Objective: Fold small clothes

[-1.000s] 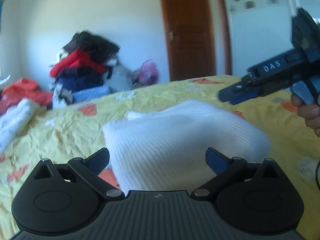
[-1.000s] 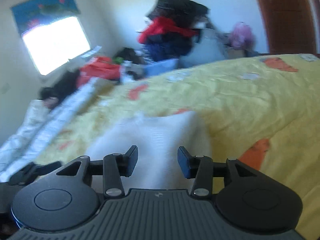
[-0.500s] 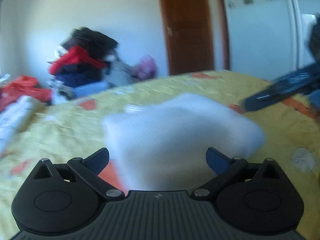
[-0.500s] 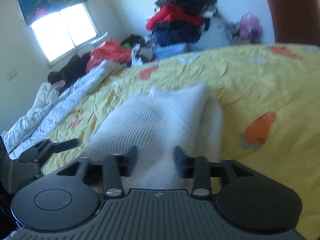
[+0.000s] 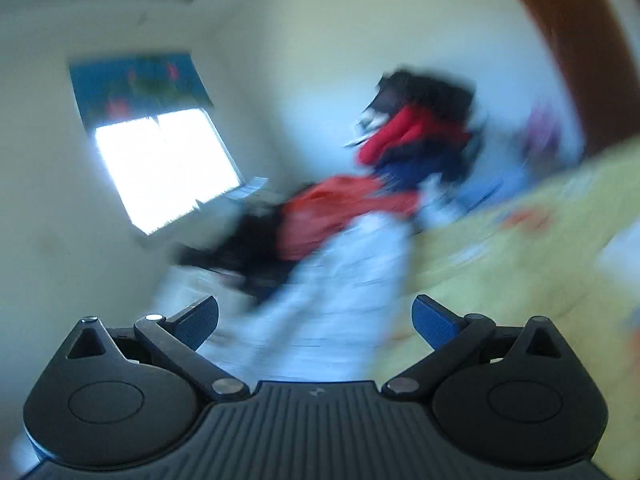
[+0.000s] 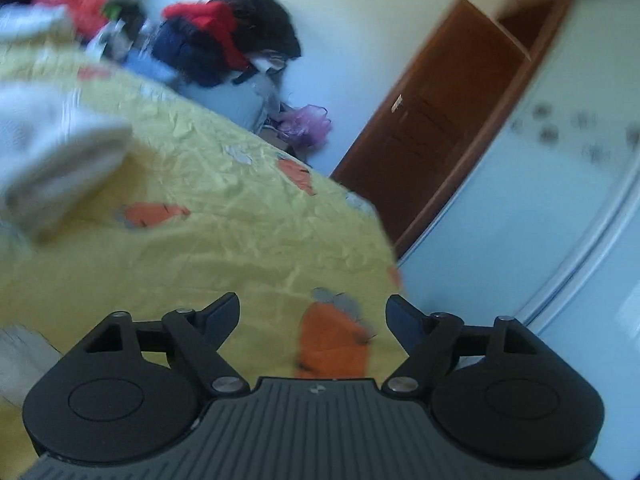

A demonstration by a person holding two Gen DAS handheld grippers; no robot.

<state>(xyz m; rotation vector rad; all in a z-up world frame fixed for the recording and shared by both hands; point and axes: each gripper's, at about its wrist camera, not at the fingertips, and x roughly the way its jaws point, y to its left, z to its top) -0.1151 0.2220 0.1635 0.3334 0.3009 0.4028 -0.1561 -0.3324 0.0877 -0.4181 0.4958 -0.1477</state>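
The folded white knit garment (image 6: 52, 152) lies on the yellow bedsheet (image 6: 240, 216) at the left of the right wrist view, blurred. My right gripper (image 6: 312, 320) is open and empty, to the right of the garment and apart from it, over the bed's corner. My left gripper (image 5: 316, 322) is open and empty and points at a white quilt (image 5: 344, 280) along the bed's side; that view is heavily blurred. A blurred white edge at the far right of the left wrist view (image 5: 624, 248) may be the garment.
A pile of red, black and blue clothes (image 6: 224, 32) is stacked against the far wall. A purple bag (image 6: 308, 124) lies near a brown door (image 6: 436, 132). A window (image 5: 164, 168) is at the left. A white wardrobe (image 6: 560, 200) stands right of the bed.
Both grippers have swung away from the white garment: the left turned left toward the window and quilt, the right turned right toward the door. The right jaws opened wider.
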